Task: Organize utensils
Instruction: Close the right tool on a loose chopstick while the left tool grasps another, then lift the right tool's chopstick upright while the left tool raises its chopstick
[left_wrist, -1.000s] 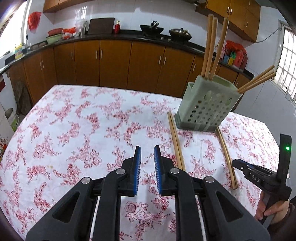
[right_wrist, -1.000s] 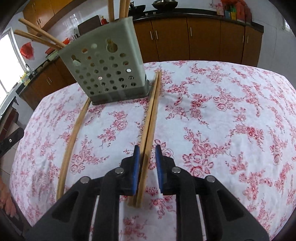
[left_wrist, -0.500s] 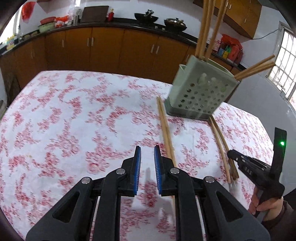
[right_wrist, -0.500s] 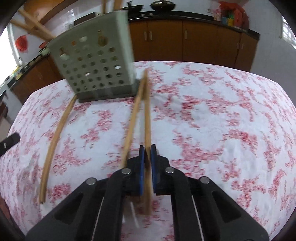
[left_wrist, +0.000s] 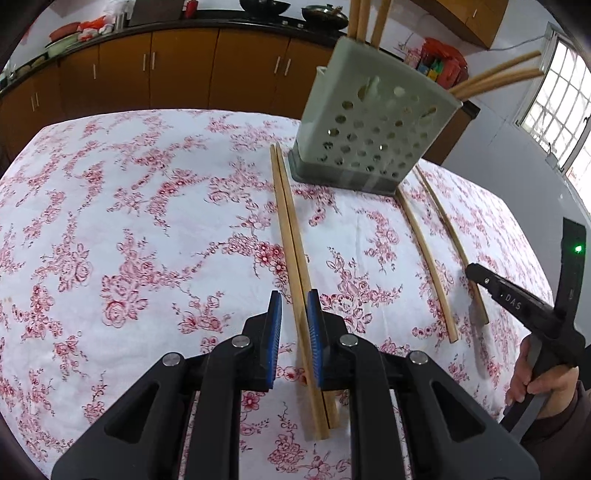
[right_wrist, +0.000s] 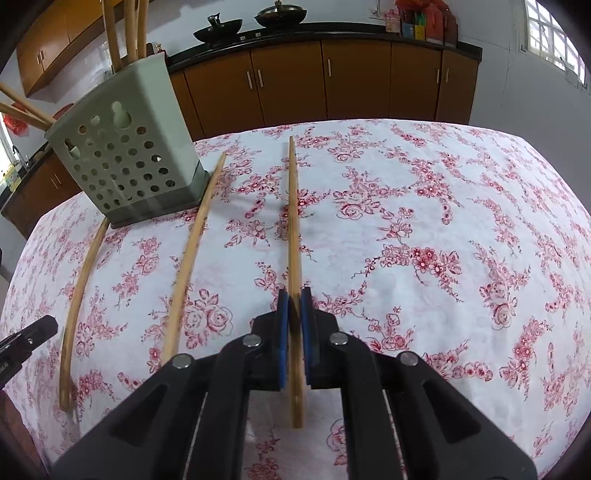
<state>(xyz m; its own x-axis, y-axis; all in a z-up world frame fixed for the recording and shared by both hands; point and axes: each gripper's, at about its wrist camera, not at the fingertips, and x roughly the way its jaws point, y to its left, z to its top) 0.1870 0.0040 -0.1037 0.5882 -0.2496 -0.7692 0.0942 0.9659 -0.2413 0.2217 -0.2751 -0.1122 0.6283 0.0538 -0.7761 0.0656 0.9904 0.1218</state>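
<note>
A pale green perforated utensil holder stands on the floral tablecloth with several chopsticks upright in it; it also shows in the right wrist view. My left gripper is open, its jaws either side of a pair of chopsticks lying on the cloth. My right gripper is shut on one chopstick, held just above the cloth. Two more chopsticks lie to its left. In the left wrist view the right gripper sits at the right, over the end of a chopstick.
The table has a white cloth with red flowers. Brown kitchen cabinets and a dark counter with woks run behind it. A window is on the right. The table edge drops off close behind the holder.
My left gripper has moved right and forward until its open jaws straddle the chopstick pair. My right gripper has closed on one chopstick and pulled it away from its partner.
</note>
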